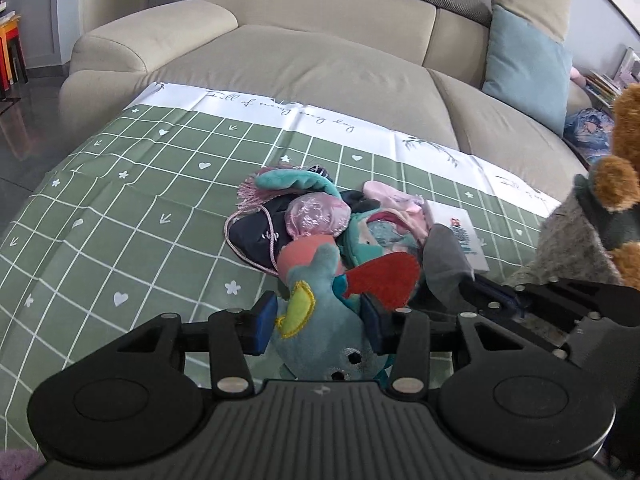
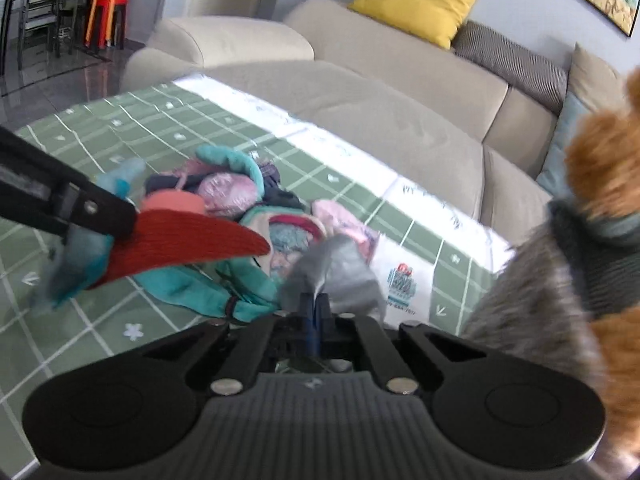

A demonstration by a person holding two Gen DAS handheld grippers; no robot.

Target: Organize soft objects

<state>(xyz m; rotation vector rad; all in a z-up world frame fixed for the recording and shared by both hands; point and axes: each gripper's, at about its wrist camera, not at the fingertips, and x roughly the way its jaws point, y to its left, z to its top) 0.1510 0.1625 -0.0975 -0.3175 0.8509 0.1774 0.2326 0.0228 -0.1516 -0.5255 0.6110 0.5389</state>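
Left gripper [image 1: 320, 320] clamps blue plush [image 1: 320, 332]; right gripper [image 2: 316, 304] pinches grey cloth [image 2: 336, 268].

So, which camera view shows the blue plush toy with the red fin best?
The left wrist view: the blue plush toy sits between the left gripper pads, with its face and yellow patch visible. The right wrist view shows only its blurred side and red fin.

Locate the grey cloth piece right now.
In the right wrist view the grey cloth is pinched in the shut right gripper, at the right edge of the toy pile, beside the white card.
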